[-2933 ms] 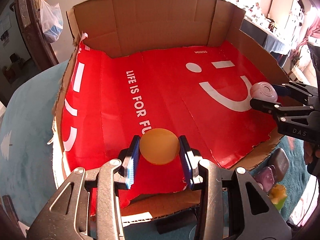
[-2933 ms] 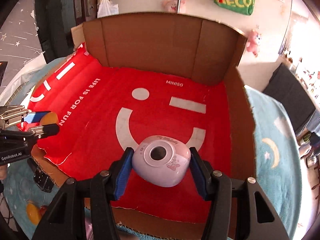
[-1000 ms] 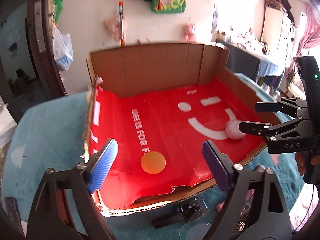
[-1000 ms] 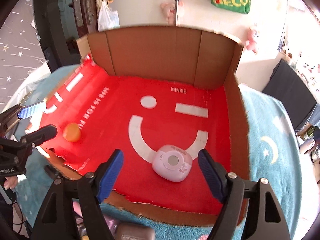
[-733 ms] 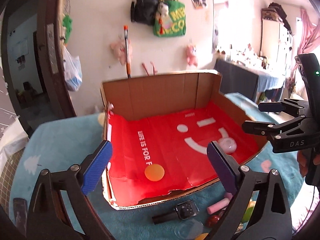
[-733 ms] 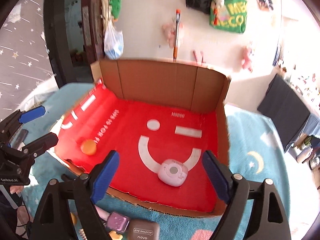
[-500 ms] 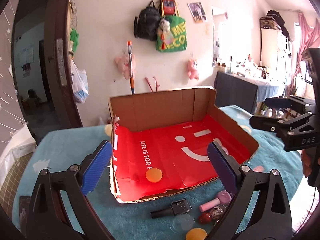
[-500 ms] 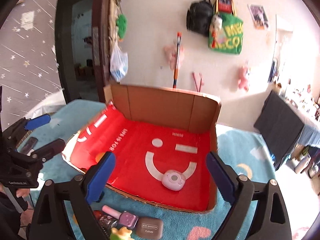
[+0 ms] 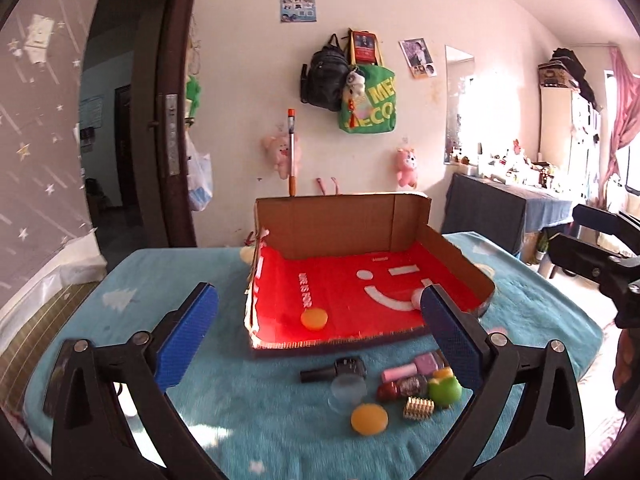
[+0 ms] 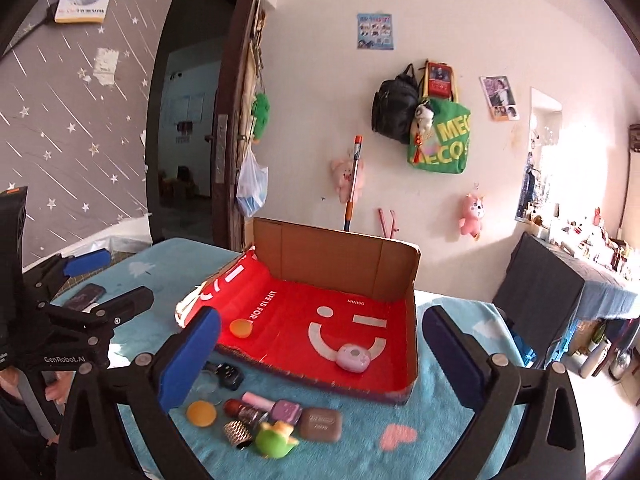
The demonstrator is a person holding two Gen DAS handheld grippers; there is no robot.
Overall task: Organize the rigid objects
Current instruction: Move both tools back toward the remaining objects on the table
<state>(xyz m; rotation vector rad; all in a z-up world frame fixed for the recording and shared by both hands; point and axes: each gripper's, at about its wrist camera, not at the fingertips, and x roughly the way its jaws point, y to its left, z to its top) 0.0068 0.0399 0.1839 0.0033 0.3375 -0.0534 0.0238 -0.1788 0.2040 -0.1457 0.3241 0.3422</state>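
Inside cardboard box (image 10: 396, 264) — orange disc (image 10: 240, 327), pink case (image 10: 353, 357)

The left gripper (image 9: 318, 328), earlier clamped on the orange disc (image 9: 314, 318), has let it go and its jaws have just been opening, nothing between them; the disc now lies on the red liner (image 9: 340, 292) of the cardboard box (image 9: 340, 222); the right gripper (image 10: 320, 350) likewise released the pink round case (image 10: 353, 357), its jaws just opening wide and empty; both have drawn back toward 6 o'clock and risen, bringing the loose items (image 10: 280, 416) before the box into sight.
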